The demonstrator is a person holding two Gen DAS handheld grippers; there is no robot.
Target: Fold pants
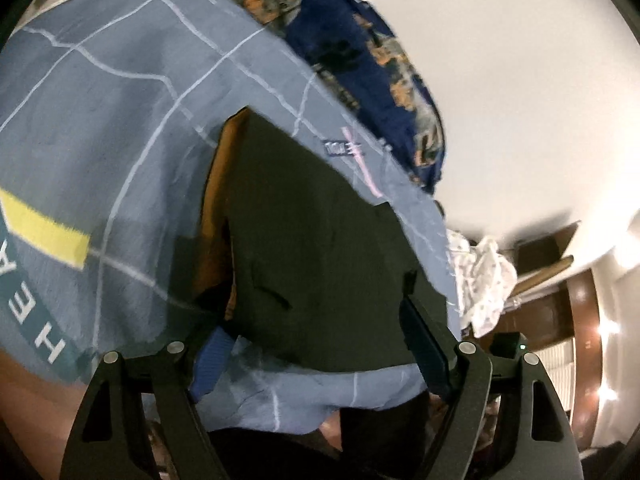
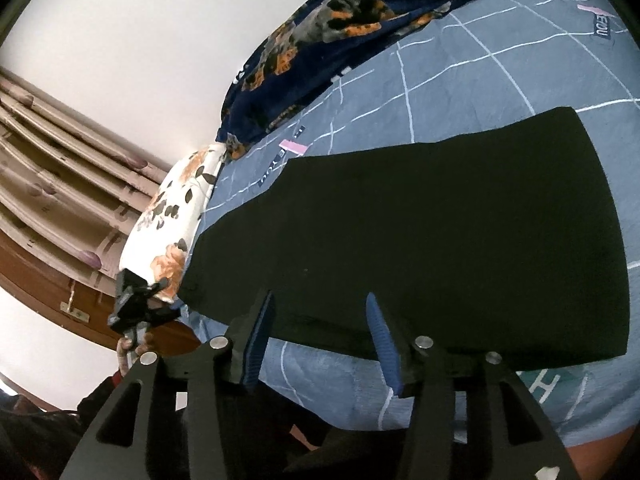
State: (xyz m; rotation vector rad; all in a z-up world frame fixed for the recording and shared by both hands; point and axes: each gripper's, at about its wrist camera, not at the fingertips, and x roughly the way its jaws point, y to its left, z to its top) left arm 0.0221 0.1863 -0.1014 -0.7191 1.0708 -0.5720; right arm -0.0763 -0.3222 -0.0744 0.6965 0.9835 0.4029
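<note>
The black pants (image 2: 420, 240) lie flat on a grey-blue bedsheet (image 2: 460, 72), stretched across the right wrist view. In the left wrist view the pants (image 1: 320, 232) show an orange lining (image 1: 216, 216) along the left edge. My left gripper (image 1: 312, 320) is open, its fingers wide apart over the near edge of the pants, nothing between them. My right gripper (image 2: 320, 320) is open just at the near hem of the pants, empty. The left gripper also shows small in the right wrist view (image 2: 136, 308), beside the pants' left end.
A dark blue floral blanket (image 2: 340, 32) is bunched along the far side of the bed. A white floral pillow (image 2: 172, 220) lies at the left end. White cloth (image 1: 484, 280) is heaped off the bed's right end. A curtain (image 2: 60, 180) and a wooden frame stand at the left.
</note>
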